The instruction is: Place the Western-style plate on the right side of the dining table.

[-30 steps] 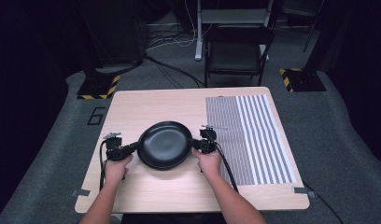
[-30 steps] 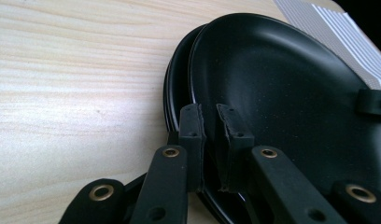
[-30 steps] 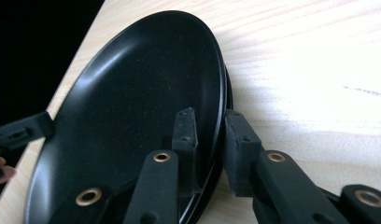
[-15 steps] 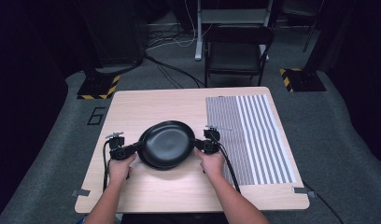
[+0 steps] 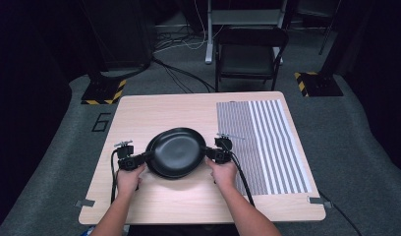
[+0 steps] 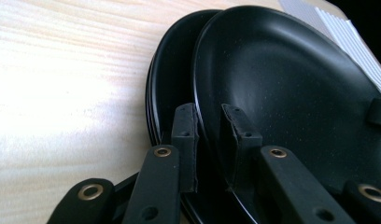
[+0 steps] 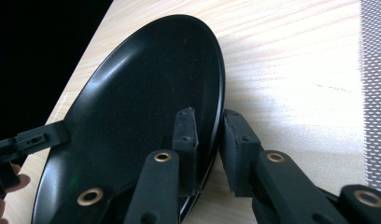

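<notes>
Partly hidden under the top plate (image 6: pixel 291 93), a second plate (image 6: pixel 172 84) shows just a rim sliver. Both are glossy black and shallow, mid-table (image 5: pixel 154 110) beside the striped mat (image 5: pixel 267 142). Left gripper (image 5: pixel 139 160) and right gripper (image 5: pixel 211 152) each clamp the top plate's rim.

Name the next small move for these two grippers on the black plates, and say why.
Probably lift the top plate straight up, evenly. The left hand-held gripper and right hand-held gripper each pinch its rim on opposite sides, and a lower plate sits beneath it on the table.
</notes>
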Demonstrator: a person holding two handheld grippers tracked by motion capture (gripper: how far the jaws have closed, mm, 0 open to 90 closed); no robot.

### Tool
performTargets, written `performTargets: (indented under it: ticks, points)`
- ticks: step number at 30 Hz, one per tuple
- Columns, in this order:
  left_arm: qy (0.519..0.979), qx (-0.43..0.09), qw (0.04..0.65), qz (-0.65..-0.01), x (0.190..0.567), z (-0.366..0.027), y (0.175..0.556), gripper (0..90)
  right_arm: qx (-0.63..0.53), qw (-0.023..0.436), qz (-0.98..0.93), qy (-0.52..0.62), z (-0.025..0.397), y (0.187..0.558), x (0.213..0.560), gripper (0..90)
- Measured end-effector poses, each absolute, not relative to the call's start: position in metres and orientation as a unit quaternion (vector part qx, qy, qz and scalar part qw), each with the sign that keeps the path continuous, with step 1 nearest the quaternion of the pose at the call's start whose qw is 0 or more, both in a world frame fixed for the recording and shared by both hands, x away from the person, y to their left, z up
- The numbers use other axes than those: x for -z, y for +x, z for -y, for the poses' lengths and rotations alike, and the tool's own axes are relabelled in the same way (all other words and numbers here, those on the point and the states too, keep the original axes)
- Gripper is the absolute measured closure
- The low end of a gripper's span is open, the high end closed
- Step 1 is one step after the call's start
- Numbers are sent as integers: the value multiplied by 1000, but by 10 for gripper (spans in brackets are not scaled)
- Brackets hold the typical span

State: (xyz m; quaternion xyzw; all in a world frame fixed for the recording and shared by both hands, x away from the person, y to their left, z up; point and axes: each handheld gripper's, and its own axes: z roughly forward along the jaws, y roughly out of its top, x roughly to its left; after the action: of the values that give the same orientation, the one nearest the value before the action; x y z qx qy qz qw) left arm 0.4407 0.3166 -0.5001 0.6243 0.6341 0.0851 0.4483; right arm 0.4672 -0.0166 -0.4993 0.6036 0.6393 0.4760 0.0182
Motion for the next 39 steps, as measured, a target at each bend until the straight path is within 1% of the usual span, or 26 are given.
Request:
performTargets:
  ticks: [4,9,13,19,22,25,28,30,31,34,36,38,39]
  points:
    - [624,-91,450,-633,501,-315,437,761,-473,9,-636,610,17,466,499,761]
    - [617,-86,461,-633,503,-316,432,762,-479,-9,-633,608,16,456,504,722]
    - [618,-85,463,-630,503,-315,432,757,-478,-11,-626,615,16,452,504,726]
    - [616,-91,467,-628,503,-311,431,675,-492,-9,-609,622,15,449,508,731]
    - [612,-91,476,-625,504,-313,431,676,-497,-15,-602,625,16,449,510,733]
    - [621,-97,470,-619,504,-313,431,678,-497,-19,-600,627,16,450,510,736]
    - [620,-97,466,-624,504,-311,432,686,-500,-20,-598,626,17,451,511,739]
    - [619,-96,459,-630,503,-311,432,732,-501,-25,-592,631,17,452,512,750]
    - [613,-91,461,-635,503,-312,433,755,-500,-32,-586,637,18,452,512,754]
    - [598,-73,470,-645,504,-313,434,776,-502,-30,-586,635,19,453,512,755]
    - [594,-61,471,-649,507,-312,435,779,-504,-34,-575,643,19,453,512,765]
    - [577,-25,482,-659,513,-311,438,771,-508,-37,-570,645,21,454,511,776]
    - [573,-28,487,-658,514,-310,438,769,-508,-41,-567,647,22,455,510,778]
